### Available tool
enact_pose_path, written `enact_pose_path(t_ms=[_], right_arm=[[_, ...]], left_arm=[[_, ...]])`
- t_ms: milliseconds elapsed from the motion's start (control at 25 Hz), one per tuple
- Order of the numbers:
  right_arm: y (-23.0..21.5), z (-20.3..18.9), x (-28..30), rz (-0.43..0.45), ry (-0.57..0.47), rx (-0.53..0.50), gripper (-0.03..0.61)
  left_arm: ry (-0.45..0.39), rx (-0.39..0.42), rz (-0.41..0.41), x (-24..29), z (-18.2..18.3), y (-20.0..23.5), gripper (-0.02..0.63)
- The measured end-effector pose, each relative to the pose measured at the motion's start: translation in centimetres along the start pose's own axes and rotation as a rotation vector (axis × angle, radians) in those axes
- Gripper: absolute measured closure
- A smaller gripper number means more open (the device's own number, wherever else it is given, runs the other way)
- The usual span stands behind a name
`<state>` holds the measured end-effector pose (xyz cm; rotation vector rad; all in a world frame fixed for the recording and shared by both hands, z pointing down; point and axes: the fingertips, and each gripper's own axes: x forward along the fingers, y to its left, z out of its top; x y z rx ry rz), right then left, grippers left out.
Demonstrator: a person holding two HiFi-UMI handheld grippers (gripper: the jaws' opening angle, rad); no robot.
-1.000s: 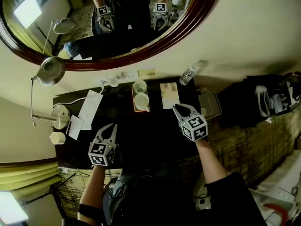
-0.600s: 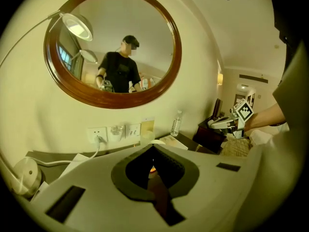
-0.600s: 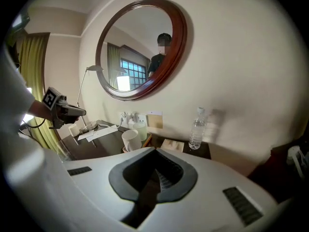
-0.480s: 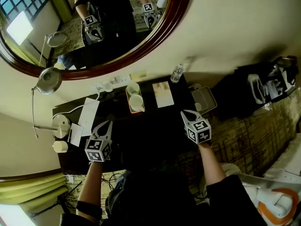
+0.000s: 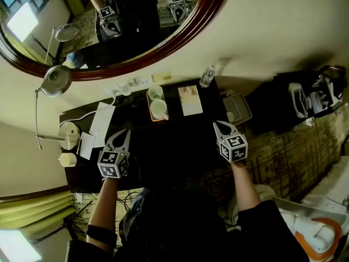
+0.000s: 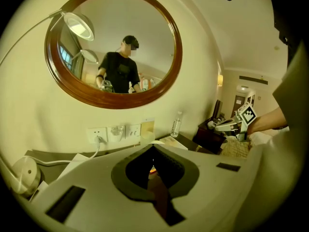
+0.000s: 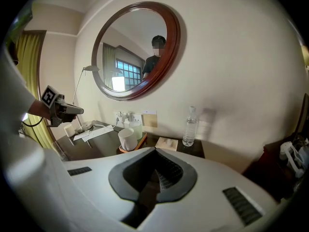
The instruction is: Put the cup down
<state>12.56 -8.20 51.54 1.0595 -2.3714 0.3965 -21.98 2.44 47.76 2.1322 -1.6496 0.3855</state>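
White cup (image 5: 159, 109) stood on the orange tray (image 5: 149, 103); left claw (image 5: 125, 134) and right claw (image 5: 220, 125) were fully closed, holding nothing.

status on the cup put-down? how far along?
Done, by the look of it: the white cup stands upright on the orange tray at the back of the desk, with a second cup behind it. In hand: nothing. The left tongs and right tongs are both shut and empty, well short of the tray. Left: nothing visible for this step.
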Motion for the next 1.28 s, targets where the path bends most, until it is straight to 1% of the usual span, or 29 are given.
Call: enact_pose_path(t_ms=[160, 320, 480, 640, 840, 960, 1280], right_arm=[[0.2, 0.4, 0.3, 0.005, -0.005, -0.009, 0.578], [0.9, 0.6, 0.5, 0.014, 0.002, -0.027, 0.578], [1.5, 0.5, 0.8, 0.027, 0.008, -0.057, 0.577], [2.2, 1.0, 0.7, 0.043, 0.011, -0.054, 0.577], [1.9, 0.2, 0.9, 0.046, 0.01, -0.064, 0.577], [2.5, 0.8, 0.6, 0.057, 0.016, -0.055, 0.577], [1.7, 0.7, 1.2, 0.05, 0.001, -0.069, 0.577]], left_arm=[[0.002, -0.012, 0.006, -0.1, -0.3, 0.2, 0.614], [-0.018, -0.012, 0.012, -0.2, -0.1, 0.6, 0.614], [-0.01, -0.013, 0.022, -0.5, -0.2, 0.8, 0.614], [-0.007, -0.017, 0.031, -0.6, -0.5, 1.0, 0.614], [-0.011, -0.025, 0.026, -0.7, -0.6, 0.8, 0.614], [-0.008, -0.022, 0.026, -0.7, -0.7, 0.6, 0.614], [-0.011, -0.011, 0.034, -0.3, -0.6, 0.9, 0.614]])
